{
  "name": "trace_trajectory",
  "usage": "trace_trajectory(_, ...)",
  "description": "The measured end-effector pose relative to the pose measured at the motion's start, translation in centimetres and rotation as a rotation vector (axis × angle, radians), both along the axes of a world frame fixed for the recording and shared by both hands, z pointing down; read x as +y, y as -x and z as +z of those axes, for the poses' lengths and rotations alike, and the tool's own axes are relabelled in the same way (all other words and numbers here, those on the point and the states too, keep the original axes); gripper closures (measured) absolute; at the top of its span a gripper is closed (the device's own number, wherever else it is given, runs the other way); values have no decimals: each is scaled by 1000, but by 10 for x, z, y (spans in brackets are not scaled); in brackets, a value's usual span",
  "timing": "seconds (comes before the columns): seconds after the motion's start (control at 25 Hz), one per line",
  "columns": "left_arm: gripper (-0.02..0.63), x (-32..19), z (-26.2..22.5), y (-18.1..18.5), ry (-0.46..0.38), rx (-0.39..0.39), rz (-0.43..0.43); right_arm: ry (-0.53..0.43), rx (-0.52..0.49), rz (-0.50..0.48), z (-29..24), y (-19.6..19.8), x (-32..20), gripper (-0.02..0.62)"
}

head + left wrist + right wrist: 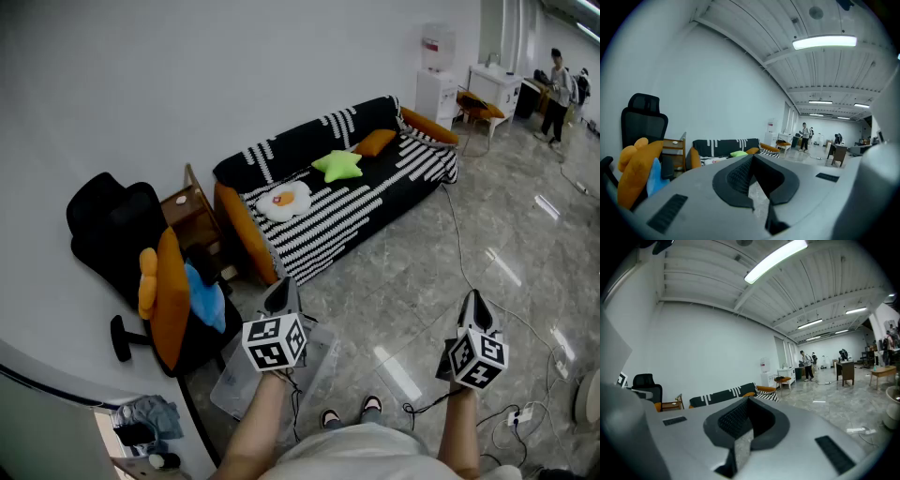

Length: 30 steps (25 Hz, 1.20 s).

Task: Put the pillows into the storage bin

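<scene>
Head view. My left gripper (280,295) and right gripper (475,307) are held out over the floor. Both have their jaws pressed together with nothing in them. The sofa (366,202) lies at 12 o'clock from the left gripper, well apart. Three pillows sit on its seat: an egg pillow (284,201), a green star pillow (338,165) at the egg's 2 o'clock, and an orange pillow (375,142) further along the same line. The clear storage bin (230,384) stands on the floor at 7 o'clock of the left gripper, under my forearm. A black office chair (112,230) is at 9 o'clock.

Left gripper view. The left gripper (752,161) is closed tight and empty. The sofa (723,145) shows at 11 o'clock above the tips, with the green star pillow (738,153) on it. The office chair (643,119) is at 9 o'clock.

Right gripper view. The right gripper (746,403) is closed and empty. The sofa (723,396) is far off at 11 o'clock.
</scene>
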<state>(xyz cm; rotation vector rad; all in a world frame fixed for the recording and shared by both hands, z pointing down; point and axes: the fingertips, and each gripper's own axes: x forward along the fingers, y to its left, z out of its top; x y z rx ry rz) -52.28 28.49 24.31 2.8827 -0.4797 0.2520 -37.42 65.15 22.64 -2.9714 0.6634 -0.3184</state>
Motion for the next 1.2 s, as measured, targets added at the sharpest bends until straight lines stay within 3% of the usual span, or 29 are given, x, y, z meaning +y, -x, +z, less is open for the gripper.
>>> trace_trajectory(0.44, 595, 14, 2, -3, -2, -7, -3, -44, -27, -15, 3, -1, 12, 595)
trace_trajectory(1.0, 588, 29, 5, -23, 21, -5, 58, -50, -67, -11, 13, -5, 13, 594)
trace_trajectory(1.12, 511, 35, 6, -31, 22, -6, 66, -50, -67, 0, 14, -9, 22, 594)
trace_trajectory(1.2, 494, 38, 5, -37, 21, -1, 74, -50, -67, 7, 14, -12, 27, 594)
